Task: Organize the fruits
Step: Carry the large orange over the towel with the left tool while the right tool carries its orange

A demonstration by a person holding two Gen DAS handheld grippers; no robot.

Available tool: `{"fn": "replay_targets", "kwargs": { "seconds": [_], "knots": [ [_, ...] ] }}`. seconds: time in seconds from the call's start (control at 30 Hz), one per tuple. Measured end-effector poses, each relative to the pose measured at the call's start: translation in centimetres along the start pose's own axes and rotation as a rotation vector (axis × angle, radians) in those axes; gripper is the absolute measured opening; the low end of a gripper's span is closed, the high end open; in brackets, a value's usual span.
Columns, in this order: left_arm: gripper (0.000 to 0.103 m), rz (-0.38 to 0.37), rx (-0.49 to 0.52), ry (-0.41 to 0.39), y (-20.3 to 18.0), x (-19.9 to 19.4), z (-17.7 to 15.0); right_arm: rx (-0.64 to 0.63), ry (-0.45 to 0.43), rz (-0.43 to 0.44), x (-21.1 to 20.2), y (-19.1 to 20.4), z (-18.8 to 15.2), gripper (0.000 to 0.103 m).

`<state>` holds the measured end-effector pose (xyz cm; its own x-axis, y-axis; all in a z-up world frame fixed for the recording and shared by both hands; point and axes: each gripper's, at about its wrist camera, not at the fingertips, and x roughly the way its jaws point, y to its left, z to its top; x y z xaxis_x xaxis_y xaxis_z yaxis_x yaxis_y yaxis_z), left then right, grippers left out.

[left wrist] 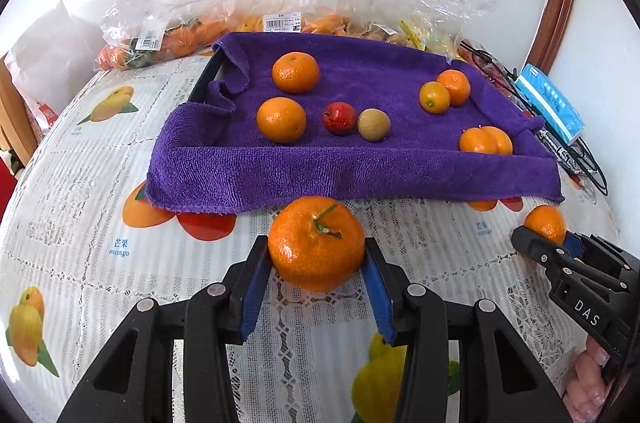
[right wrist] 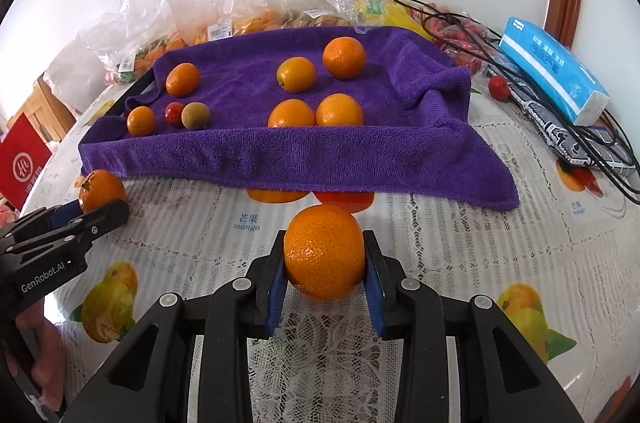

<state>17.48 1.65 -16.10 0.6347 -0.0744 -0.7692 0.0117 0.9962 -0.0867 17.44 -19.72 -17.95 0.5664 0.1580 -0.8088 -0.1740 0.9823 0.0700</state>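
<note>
My left gripper (left wrist: 316,255) is shut on a stemmed mandarin (left wrist: 316,243) just in front of the purple towel-lined tray (left wrist: 352,175). My right gripper (right wrist: 325,259) is shut on a smooth orange (right wrist: 324,251), also near the tray's front edge. Each gripper shows in the other's view, the right one (left wrist: 546,235) with its orange (left wrist: 545,223), the left one (right wrist: 94,209) with its mandarin (right wrist: 102,189). On the towel lie several oranges (left wrist: 281,119), a small red fruit (left wrist: 339,117) and a greenish-brown round fruit (left wrist: 373,124).
Clear plastic bags of fruit (left wrist: 192,35) lie behind the tray. A blue tissue pack (right wrist: 556,71), black cables (right wrist: 600,143) and a loose red fruit (right wrist: 499,87) sit at the right. The table has a fruit-print lace cloth (right wrist: 440,243). A red box (right wrist: 22,163) stands at the left.
</note>
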Motion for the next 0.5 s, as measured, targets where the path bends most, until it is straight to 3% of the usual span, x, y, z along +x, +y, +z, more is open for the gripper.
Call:
{"fn": "replay_targets", "kwargs": {
  "seconds": [0.5],
  "knots": [
    [0.042, 0.01, 0.01, 0.0, -0.2, 0.02, 0.06, -0.014, 0.0, -0.006, 0.11, 0.13, 0.03, 0.036]
  ]
}}
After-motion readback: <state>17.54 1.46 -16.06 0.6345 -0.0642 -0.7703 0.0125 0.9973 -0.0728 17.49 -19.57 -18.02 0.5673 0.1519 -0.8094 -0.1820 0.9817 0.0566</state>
